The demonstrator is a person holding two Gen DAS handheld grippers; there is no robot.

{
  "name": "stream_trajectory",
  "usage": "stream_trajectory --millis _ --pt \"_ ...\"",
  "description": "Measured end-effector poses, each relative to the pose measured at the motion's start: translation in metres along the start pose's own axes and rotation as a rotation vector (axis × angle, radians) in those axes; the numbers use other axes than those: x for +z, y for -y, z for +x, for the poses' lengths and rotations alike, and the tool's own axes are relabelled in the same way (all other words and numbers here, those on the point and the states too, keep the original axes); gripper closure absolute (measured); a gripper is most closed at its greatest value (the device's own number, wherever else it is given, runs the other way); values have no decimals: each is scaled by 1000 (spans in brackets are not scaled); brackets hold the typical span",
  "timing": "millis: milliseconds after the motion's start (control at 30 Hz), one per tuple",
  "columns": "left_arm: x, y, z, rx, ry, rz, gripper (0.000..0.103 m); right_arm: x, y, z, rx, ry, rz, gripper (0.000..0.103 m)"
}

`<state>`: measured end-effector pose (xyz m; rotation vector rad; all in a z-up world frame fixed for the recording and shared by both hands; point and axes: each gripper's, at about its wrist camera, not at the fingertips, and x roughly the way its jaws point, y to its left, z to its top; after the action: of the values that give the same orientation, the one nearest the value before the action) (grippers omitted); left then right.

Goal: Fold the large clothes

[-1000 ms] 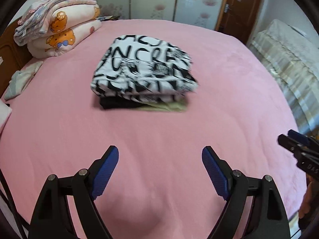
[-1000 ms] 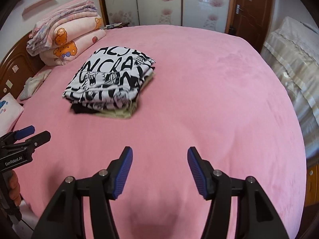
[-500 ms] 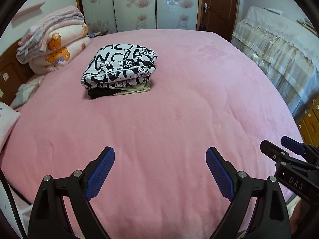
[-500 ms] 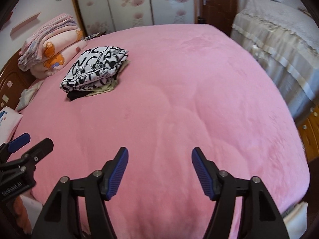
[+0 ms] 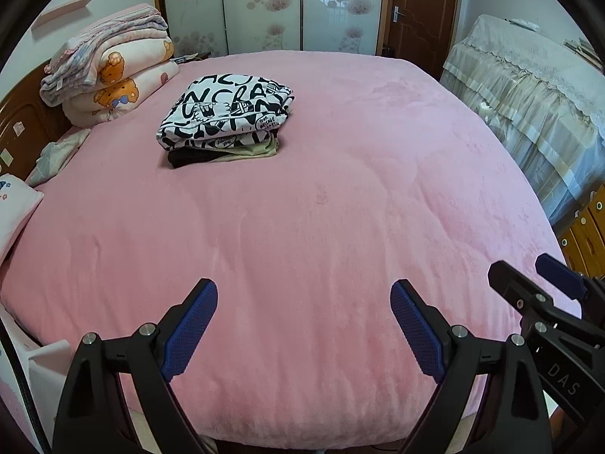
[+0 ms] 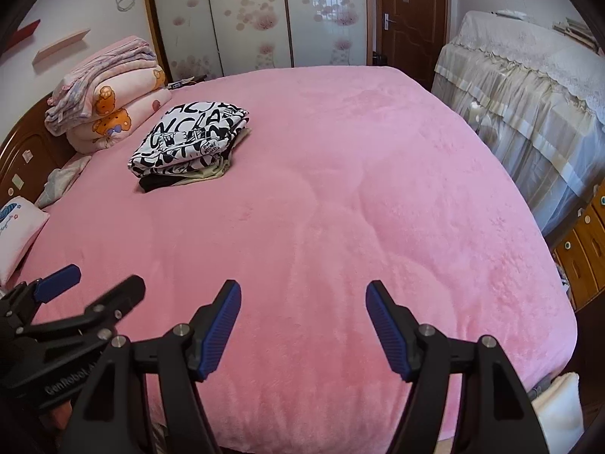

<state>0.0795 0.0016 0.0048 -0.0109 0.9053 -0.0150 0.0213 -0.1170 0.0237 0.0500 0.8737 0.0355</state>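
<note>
A: One big pink bed (image 5: 321,196) fills both views, and nearly all of it is bare. Where do the clothes stand?

B: The only garments on it are in the folded stack (image 5: 227,113) toward the headboard side, a black-and-white lettered piece on top with a pale one and a black one under it. It looks squared off and finished. I would judge that pile done; no unfolded garment shows anywhere in either view, so what is left, if anything, lies outside the pictures.

A: And the grippers?

B: Both hang over the near edge of the bed, well apart from the stack. The left gripper (image 5: 304,325) has its jaws spread wide with nothing between them. The right gripper (image 6: 302,325) is also apart and empty, a little narrower; both have just been opening.

A: What does each view add?

B: The left wrist view shows the right gripper off at its right edge. The right wrist view shows the left gripper at lower left, the wardrobe (image 6: 257,19) more fully, and a white bundle (image 6: 559,405) by the bed's near right corner. Both show the rolled quilts (image 5: 113,79).
</note>
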Motion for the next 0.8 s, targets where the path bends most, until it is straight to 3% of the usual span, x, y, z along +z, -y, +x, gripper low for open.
stream_trajectory --millis 333,800 --pt "-4 -3 -4 6 -13 -11 11 -3 -5 -9 -4 24 -13 34" --pt "-2 -1 -19 -3 27 -21 11 -1 -6 -17 -28 54 -21 34"
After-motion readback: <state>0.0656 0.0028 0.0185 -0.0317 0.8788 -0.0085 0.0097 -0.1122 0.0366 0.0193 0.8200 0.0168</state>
